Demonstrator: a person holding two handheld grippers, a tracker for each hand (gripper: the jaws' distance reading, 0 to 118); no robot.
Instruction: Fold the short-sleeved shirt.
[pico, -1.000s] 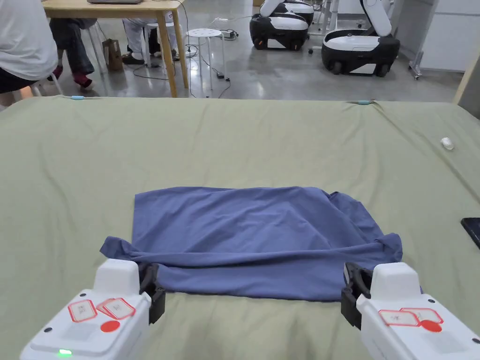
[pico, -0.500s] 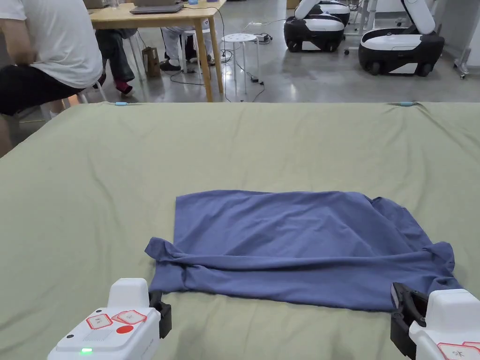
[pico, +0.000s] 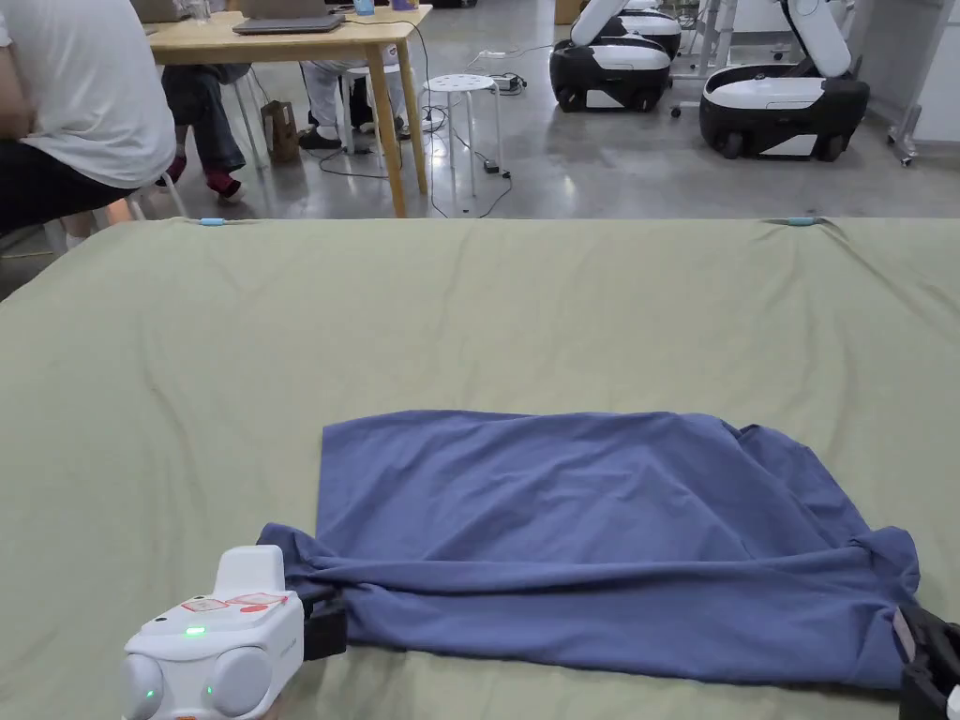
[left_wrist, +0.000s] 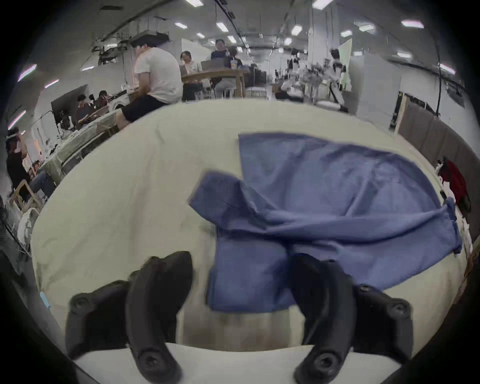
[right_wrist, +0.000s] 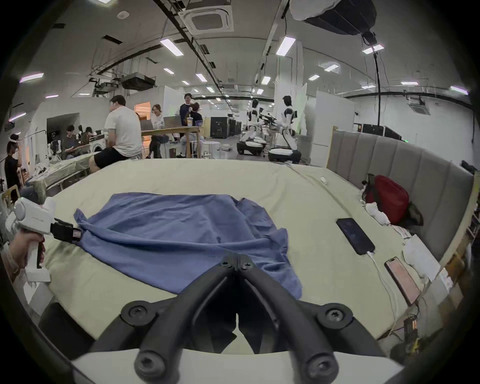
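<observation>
A blue short-sleeved shirt (pico: 581, 525) lies folded across the green bed sheet (pico: 469, 309), with a fold ridge running across its near part. My left gripper (pico: 323, 623) sits at the shirt's near left corner. Its jaws stand wide open, and in the left gripper view (left_wrist: 242, 259) the corner of the shirt (left_wrist: 337, 187) lies on the bed between them. My right gripper (right_wrist: 237, 261) is shut, its tips meeting over the shirt's (right_wrist: 161, 228) near right part; I cannot tell whether cloth is pinched. It shows at the head view's bottom right corner (pico: 923, 656).
Two phones (right_wrist: 354, 235) (right_wrist: 402, 279) and a red bag (right_wrist: 389, 200) lie on the bed's right side by the padded headboard (right_wrist: 389, 161). A person (pico: 75, 94) sits at the far left edge. Beyond the bed stand a wooden table (pico: 281, 37), a stool (pico: 459, 84) and wheeled robots (pico: 778, 94).
The head view has swung left and up. My left gripper has tipped down and forward at the shirt's left corner. The right gripper now sits at the picture's bottom right edge. The shirt lies as before.
</observation>
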